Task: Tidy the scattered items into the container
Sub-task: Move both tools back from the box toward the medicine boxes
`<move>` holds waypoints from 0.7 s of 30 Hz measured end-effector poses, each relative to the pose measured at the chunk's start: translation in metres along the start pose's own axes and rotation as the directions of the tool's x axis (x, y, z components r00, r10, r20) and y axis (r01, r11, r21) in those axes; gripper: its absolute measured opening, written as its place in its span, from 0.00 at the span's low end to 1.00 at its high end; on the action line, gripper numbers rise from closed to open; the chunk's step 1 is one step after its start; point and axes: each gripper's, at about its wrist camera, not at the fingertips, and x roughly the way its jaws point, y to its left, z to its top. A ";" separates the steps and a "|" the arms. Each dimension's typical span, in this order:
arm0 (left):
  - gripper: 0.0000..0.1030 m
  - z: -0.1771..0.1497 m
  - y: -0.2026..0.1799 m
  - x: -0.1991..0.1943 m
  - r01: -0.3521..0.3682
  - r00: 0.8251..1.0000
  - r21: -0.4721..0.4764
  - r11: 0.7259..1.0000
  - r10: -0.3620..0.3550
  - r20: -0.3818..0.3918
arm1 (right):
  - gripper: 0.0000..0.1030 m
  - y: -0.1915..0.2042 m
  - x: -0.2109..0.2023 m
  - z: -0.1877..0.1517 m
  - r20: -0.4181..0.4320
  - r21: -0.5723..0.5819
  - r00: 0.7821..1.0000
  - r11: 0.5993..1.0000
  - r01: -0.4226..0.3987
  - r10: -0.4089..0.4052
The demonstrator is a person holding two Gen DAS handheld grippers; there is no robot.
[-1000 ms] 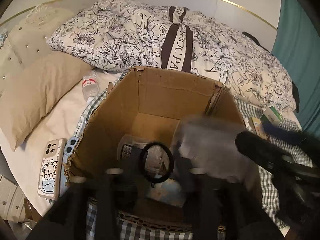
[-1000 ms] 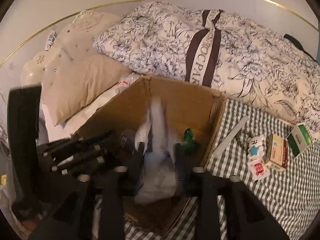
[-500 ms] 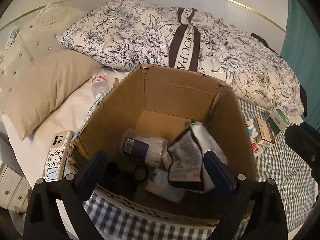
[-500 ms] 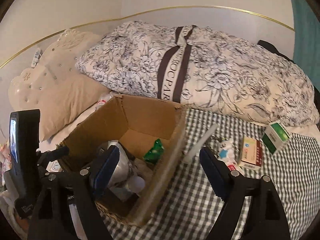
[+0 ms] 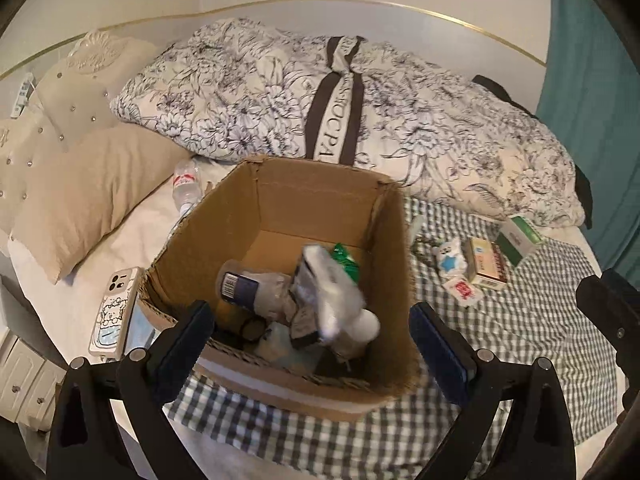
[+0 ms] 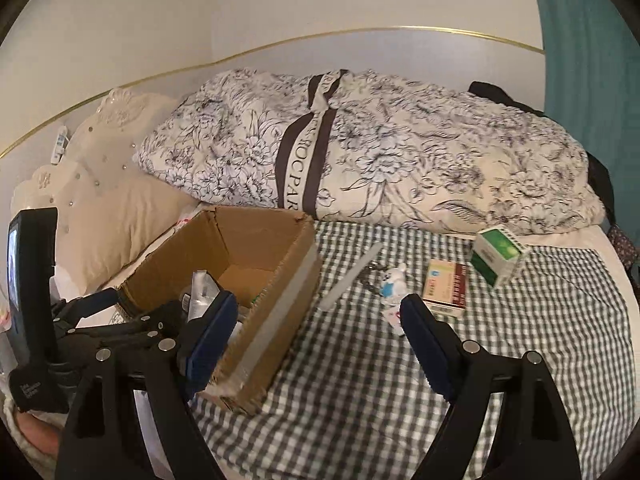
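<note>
Both loads are now released: the jaws of the left gripper and the right gripper have just been opened and are seen spread and empty. The dropped packets are lying inside the cardboard box. The medicine boxes on the bed's checked cloth remain to be collected

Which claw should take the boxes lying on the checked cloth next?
Right. Its open, empty claw faces the red-and-cream box and green box; the left claw hangs over the cardboard box.
</note>
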 end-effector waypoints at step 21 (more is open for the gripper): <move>0.99 -0.053 -0.122 -0.007 0.122 0.992 0.161 0.979 -0.117 -0.041 | 0.82 -0.109 -0.070 -0.060 -0.009 0.130 0.989 0.980 0.150 -0.150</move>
